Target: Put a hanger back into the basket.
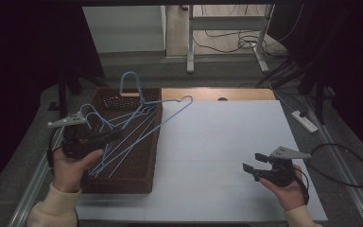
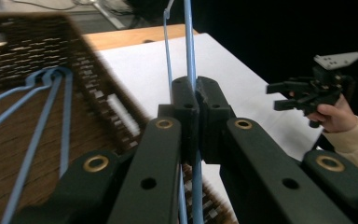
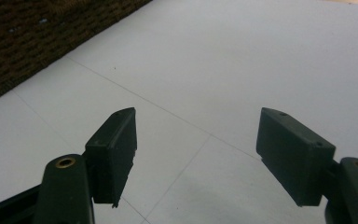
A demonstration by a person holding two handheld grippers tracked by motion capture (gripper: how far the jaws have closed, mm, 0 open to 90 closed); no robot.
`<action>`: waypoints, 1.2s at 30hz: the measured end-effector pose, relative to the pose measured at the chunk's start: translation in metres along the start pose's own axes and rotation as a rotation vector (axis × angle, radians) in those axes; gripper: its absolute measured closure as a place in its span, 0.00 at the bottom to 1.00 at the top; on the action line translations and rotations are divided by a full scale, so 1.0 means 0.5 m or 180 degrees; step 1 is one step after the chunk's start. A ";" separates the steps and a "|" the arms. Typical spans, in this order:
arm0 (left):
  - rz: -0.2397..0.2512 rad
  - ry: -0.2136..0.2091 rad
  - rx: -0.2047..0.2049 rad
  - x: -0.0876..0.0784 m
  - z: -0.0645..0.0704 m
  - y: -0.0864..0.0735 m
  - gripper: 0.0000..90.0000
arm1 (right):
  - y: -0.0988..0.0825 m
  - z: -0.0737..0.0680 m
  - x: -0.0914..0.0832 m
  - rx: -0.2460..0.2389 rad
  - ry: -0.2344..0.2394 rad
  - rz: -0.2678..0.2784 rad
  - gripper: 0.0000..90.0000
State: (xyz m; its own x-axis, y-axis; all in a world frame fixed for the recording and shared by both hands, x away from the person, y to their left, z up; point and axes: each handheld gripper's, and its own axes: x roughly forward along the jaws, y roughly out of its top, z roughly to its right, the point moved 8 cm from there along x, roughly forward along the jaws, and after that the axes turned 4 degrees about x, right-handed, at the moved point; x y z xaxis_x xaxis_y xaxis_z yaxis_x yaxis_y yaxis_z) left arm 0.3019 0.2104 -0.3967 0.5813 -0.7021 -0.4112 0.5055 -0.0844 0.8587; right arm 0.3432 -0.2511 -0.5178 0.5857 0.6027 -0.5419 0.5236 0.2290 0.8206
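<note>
Several blue wire hangers [image 1: 123, 125] lie in and over a brown woven basket [image 1: 139, 177] at the table's left. My left gripper [image 1: 116, 135] is over the basket, shut on the wire of one blue hanger [image 2: 188, 37]. That wire runs up between the closed pads in the left gripper view, and its far end [image 1: 185, 100] reaches past the basket rim over the white table. More hanger wires [image 2: 51, 102] rest inside the basket [image 2: 32, 46]. My right gripper [image 1: 251, 161] hovers low over the white tabletop at the right, jaws wide apart, nothing between them [image 3: 196, 140].
The white tabletop [image 1: 217, 142] spreads right of the basket, with a wooden strip [image 1: 217, 93] along its far edge. A white power strip [image 1: 305, 121] and cables lie on the floor at the right. A metal table frame [image 1: 190, 42] stands behind. A basket corner [image 3: 23, 42] is ahead-left of the right gripper.
</note>
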 end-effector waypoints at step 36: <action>-0.0429 0.0509 -0.0686 0.050 -0.191 -0.107 0.97 | -0.022 -0.002 0.029 -0.0073 -0.0022 -0.0273 0.33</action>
State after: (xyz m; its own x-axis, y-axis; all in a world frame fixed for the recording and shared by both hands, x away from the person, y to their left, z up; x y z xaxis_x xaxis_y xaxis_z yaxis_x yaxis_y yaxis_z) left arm 0.3503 0.2650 -0.4823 0.5842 -0.5731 -0.5747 0.6987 -0.0053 0.7154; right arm 0.3452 -0.2440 -0.5343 0.5436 0.5749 -0.6116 0.5577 0.2972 0.7750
